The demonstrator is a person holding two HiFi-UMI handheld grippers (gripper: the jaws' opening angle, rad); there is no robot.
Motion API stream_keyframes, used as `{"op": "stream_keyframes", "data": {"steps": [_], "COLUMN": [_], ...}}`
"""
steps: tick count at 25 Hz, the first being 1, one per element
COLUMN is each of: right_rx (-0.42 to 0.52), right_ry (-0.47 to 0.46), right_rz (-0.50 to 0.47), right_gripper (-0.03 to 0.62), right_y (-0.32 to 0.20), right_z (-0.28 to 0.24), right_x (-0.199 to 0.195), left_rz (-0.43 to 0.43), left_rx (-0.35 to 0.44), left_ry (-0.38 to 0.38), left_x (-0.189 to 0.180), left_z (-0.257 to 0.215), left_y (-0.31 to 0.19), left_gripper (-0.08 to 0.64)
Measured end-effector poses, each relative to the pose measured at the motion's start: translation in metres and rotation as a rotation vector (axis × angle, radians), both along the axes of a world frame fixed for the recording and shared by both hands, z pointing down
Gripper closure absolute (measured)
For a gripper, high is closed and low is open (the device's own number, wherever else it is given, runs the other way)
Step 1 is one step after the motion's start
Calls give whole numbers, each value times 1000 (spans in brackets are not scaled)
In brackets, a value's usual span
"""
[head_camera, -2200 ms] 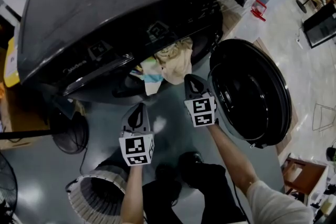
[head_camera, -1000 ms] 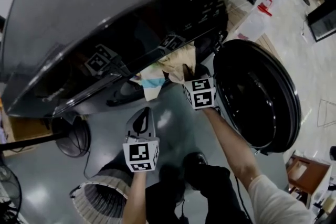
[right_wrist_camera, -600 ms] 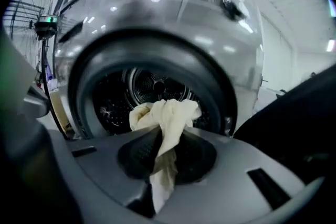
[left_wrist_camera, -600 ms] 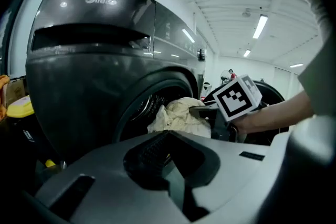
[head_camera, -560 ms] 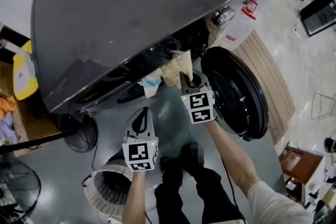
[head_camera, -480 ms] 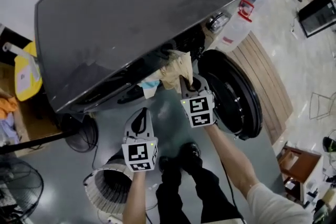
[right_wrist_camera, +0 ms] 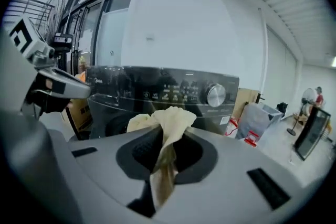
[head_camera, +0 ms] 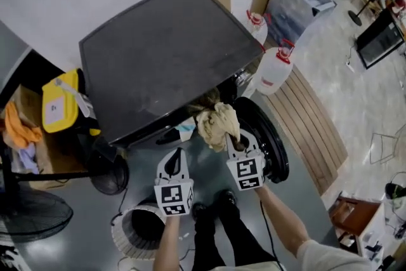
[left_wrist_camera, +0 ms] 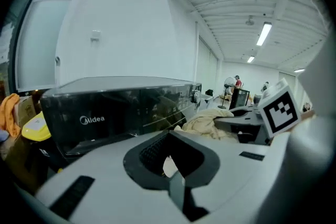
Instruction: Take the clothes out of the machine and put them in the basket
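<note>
One cloth (head_camera: 216, 125) is clamped in the right gripper (head_camera: 235, 138). At its 9 o'clock, the left gripper (head_camera: 176, 154) is closed, empty.

Machine (head_camera: 165, 54) ahead of both grippers; cloth (head_camera: 217, 124) in R gripper (head_camera: 236, 140); basket (head_camera: 130, 244) below L gripper (head_camera: 174, 157); door (head_camera: 274, 152) just right of R.

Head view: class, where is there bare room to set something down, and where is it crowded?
Free: the washing machine's flat top; the wooden slats right of the open door; a narrow strip of grey floor between machine and basket. Crowded: left of the machine, with a yellow container, orange cloth and floor fan.
</note>
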State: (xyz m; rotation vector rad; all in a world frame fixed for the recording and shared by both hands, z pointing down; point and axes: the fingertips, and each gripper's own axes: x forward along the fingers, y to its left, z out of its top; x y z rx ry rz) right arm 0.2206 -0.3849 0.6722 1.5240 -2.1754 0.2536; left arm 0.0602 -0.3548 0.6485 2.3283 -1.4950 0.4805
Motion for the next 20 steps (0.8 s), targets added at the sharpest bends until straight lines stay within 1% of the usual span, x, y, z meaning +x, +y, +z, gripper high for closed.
{"op": "stream_keyframes", "data": {"steps": [6, 9, 15, 20], "right_rx": [30, 47, 81, 129], "right_ry": [-30, -42, -48, -63], "right_rz": [-29, -53, -112, -176], "right_gripper": [535, 535, 535, 535], "right_y": [33, 46, 66, 73], "right_z": [-93, -132, -192, -232], "right_x": [16, 18, 20, 9], "left_rz": [-82, -106, -142, -190], "left_rx": [11, 28, 93, 174], "left_ry": [1, 1, 4, -22], "left_x": [-7, -6, -5, -23], "left_z": [-59, -89, -156, -209], "left_y": [18, 25, 39, 53], "left_gripper": [543, 543, 543, 543]}}
